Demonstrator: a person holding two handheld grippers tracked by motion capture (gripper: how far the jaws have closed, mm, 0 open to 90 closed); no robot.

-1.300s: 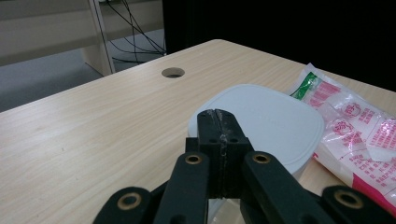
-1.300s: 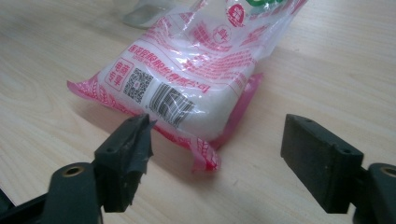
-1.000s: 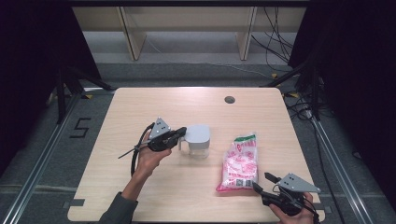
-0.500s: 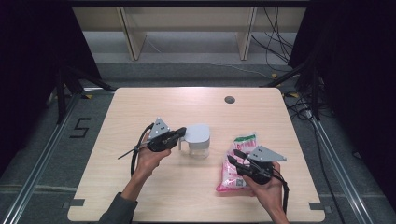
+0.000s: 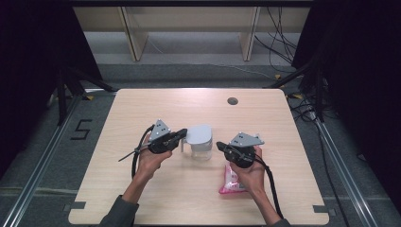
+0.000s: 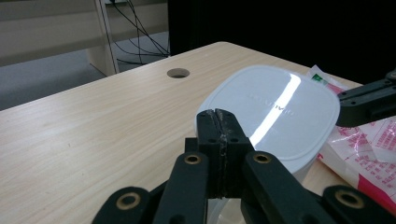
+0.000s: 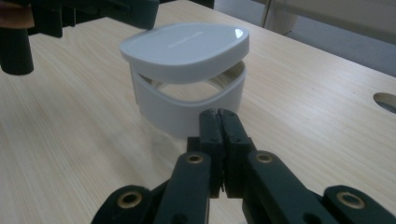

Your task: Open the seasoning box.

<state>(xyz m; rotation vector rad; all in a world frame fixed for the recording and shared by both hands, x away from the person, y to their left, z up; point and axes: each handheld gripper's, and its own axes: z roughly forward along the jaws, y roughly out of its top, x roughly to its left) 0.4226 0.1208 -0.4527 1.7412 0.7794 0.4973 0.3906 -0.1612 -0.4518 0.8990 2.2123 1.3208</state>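
Observation:
A white container (image 5: 201,151) stands mid-table, and its white lid (image 5: 199,133) is raised and tilted above it. The gap under the lid (image 7: 187,44) is plain over the container's rim (image 7: 187,107). My left gripper (image 5: 185,134) is shut on the lid's left edge; its jaws (image 6: 218,116) meet at the lid (image 6: 280,107). My right gripper (image 5: 219,145) points left at the container from close by. Its jaws have just been closing and now stand shut (image 7: 219,116) with nothing between them. A pink snack bag (image 5: 231,182) lies under the right hand.
The wooden table (image 5: 165,104) has a round cable hole (image 5: 232,100) at the back right. Bare tabletop lies left, front and behind the container. Wooden shelf legs and cables are on the floor beyond the table. The table edges drop to dark floor.
My right gripper moved from the front right corner leftward over the pink bag to the container, and its jaws closed. The left gripper and lid stayed put.

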